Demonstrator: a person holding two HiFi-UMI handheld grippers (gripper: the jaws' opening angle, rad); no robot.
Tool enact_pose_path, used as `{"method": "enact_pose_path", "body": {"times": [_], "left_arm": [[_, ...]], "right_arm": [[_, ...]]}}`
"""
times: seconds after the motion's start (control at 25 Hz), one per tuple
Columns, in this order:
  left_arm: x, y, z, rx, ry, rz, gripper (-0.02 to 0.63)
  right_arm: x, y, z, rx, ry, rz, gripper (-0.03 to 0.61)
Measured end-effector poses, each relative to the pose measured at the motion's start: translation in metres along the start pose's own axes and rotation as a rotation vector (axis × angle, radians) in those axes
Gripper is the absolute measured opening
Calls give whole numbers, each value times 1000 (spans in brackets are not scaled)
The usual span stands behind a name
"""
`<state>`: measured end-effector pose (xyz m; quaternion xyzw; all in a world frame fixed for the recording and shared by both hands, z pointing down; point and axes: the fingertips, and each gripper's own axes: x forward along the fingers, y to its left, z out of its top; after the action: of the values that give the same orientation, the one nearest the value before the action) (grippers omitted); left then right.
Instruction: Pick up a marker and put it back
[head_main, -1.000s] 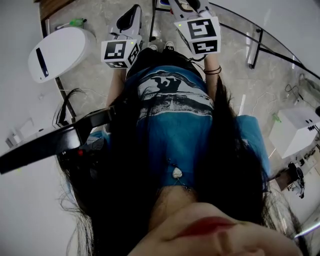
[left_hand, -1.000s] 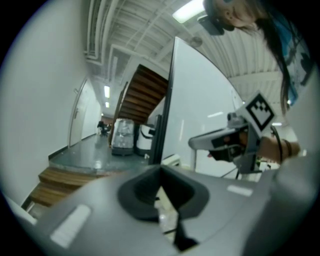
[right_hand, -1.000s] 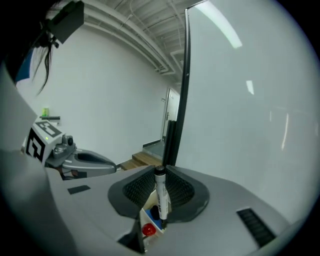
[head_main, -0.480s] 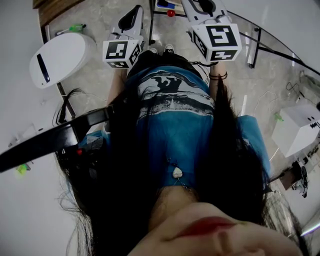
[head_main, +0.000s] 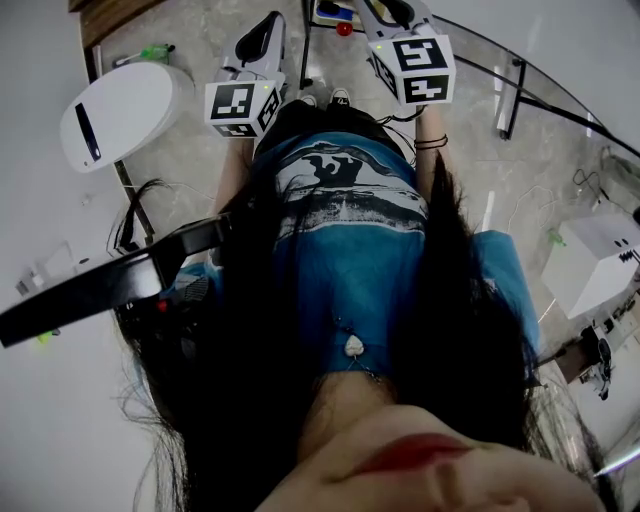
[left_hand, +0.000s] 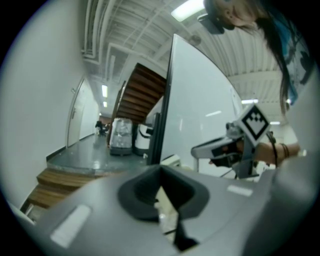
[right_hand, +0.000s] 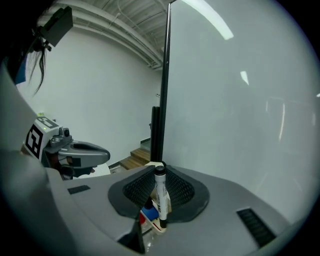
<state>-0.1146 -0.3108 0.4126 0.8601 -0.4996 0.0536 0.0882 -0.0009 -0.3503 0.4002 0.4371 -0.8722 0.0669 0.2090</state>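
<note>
**Head view: right gripper (head_main: 375, 12) shift back up-frame**

Sits higher & nearer left gripper (head_main: 270, 20) than half a sec ago. Clamps marker (right_hand: 160, 195) upright btwn jaws, grip unchanged. Left jaws a little apart, empty. Prob. heading for put-back; not yet released.

Bright overhead strip light (left_hand: 190, 9), fisheye-warped edges

White, black-capped marker (right_hand: 160, 200) upright in right gripper (right_hand: 158, 170).
</note>
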Motion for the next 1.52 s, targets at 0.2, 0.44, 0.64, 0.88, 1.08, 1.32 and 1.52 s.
{"method": "enact_pose_path", "body": {"times": [0.2, 0.44, 0.64, 0.88, 1.08, 1.32, 1.52], "left_arm": [[0, 1, -1, 1, 6, 4, -6], [4, 3, -2, -3, 12, 9, -6], [2, 3, -3, -5, 15, 10, -6], [2, 3, -5, -4, 21, 14, -6], [2, 1, -7, -2, 25, 7, -6], [-4, -3, -4, 4, 18, -10, -6], [-22, -10, -8, 10, 7, -32, -6]], "right_arm": [[14, 5, -25, -1, 65, 22, 72], [26, 10, -42, -42, 117, 33, 74], [29, 18, -44, -23, 125, 63, 75], [26, 18, -38, 7, 98, 75, 75], [25, 18, -37, 32, 79, 77, 75], [15, 19, -30, 89, 41, 55, 75], [-1, 36, -30, 161, -7, 54, 75]]}}
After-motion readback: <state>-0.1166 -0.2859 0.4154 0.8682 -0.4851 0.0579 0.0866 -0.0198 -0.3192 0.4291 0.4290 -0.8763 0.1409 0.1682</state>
